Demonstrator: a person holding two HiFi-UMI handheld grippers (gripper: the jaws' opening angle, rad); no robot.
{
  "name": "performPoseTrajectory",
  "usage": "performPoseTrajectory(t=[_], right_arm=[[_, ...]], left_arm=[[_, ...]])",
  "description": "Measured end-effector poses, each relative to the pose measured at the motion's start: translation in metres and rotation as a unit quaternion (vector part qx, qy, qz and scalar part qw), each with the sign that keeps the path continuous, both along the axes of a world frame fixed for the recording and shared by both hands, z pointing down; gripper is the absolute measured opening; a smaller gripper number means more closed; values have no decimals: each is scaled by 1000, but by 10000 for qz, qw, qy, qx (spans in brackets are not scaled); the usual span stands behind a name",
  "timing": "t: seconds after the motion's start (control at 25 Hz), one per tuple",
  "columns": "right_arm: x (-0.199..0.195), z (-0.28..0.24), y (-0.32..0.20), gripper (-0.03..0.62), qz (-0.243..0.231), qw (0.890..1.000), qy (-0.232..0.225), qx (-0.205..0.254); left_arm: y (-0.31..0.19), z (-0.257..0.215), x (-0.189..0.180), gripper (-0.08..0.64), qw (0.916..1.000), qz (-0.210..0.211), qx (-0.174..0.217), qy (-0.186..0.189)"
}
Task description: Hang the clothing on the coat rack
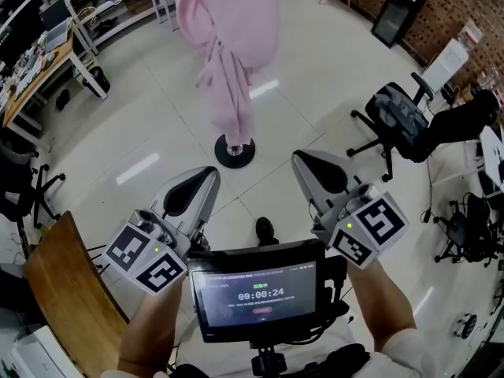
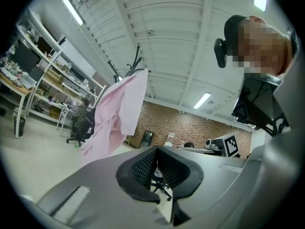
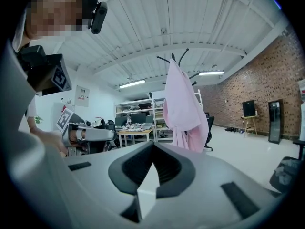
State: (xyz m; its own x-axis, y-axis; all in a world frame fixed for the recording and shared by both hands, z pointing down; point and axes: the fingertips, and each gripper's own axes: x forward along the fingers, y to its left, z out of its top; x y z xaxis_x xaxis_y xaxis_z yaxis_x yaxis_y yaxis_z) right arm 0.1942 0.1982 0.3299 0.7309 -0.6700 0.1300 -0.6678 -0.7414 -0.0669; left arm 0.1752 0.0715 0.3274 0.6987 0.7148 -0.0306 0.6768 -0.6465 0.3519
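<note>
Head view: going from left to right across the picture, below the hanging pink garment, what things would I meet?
wooden board → left gripper → black shoe → right gripper → black office chair

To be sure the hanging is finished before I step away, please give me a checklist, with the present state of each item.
1. Pink garment hangs on the coat rack: ok.
2. Rack stands flat on the floor: ok.
3. Left gripper shut, nothing between jaws: ok.
4. Right gripper shut, nothing between jaws: ok.
5. Both grippers apart from garment: ok.
6. Garment hooked securely: cannot tell.
</note>
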Motion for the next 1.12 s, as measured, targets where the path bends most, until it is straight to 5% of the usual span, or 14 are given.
performPoseTrajectory(t=[1.12], right_arm=[[-8,8,-18,17,-232,9990,-48,-367]], left_arm=[[0,12,-7,3,9998,100,-140,-129]])
